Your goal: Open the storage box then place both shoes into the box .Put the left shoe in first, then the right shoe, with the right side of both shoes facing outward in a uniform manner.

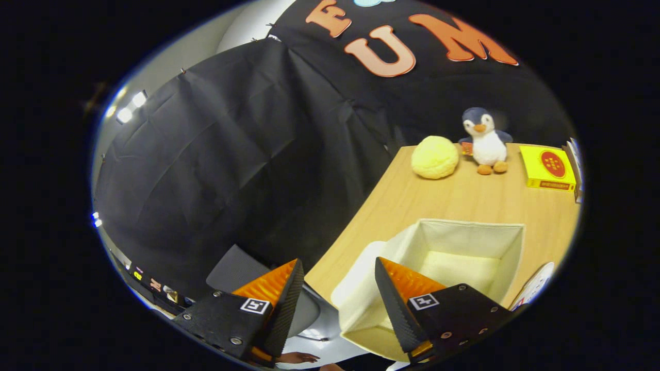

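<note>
Gripper view: hand-held gripper [337, 299] apart, empty; box [466, 226] at 2 o'clock seems open. Next, I judge: find the left shoe.

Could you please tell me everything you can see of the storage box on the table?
The storage box is a cream, fabric-looking rectangular bin standing upright near the wooden table's edge, open at the top, with nothing visible inside. Its walls look soft and slightly bowed. The gripper's fingers are spread apart and hold nothing; one finger overlaps the box's near wall in view, though contact cannot be confirmed.
</note>
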The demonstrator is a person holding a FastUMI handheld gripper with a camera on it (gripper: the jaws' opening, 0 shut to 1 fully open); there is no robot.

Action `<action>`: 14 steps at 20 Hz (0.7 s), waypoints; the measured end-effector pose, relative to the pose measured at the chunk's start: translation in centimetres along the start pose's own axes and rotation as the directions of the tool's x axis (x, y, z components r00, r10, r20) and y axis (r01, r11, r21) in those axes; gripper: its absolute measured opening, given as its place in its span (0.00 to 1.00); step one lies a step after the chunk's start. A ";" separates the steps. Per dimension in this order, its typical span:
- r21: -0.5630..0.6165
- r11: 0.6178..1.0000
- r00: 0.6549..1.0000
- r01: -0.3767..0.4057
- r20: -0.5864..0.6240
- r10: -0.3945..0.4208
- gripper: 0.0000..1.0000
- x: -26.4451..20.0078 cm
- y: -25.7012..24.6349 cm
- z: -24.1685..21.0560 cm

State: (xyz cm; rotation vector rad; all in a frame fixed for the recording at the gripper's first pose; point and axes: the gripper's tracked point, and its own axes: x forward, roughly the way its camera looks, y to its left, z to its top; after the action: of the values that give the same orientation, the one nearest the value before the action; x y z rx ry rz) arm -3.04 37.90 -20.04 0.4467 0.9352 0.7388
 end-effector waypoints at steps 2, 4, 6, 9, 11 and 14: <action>-0.003 0.997 0.997 0.072 0.037 -0.072 0.86 -2.5 -3.5 0.2; -0.002 0.990 0.987 0.141 0.073 -0.140 0.87 -4.9 -7.0 0.3; 0.019 0.978 0.974 0.206 0.088 -0.207 0.87 -7.2 -10.2 -0.3; 0.030 0.936 0.933 0.350 0.077 -0.351 0.87 -10.5 -16.4 -2.3; 0.023 0.901 0.900 0.433 0.047 -0.433 0.87 -12.3 -19.6 -4.0; 0.007 0.855 0.855 0.519 -0.018 -0.519 0.87 -14.3 -23.7 -7.3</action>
State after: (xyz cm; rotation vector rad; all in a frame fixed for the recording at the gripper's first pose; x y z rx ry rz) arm -5.78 11.61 -31.03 0.1787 1.0165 0.2406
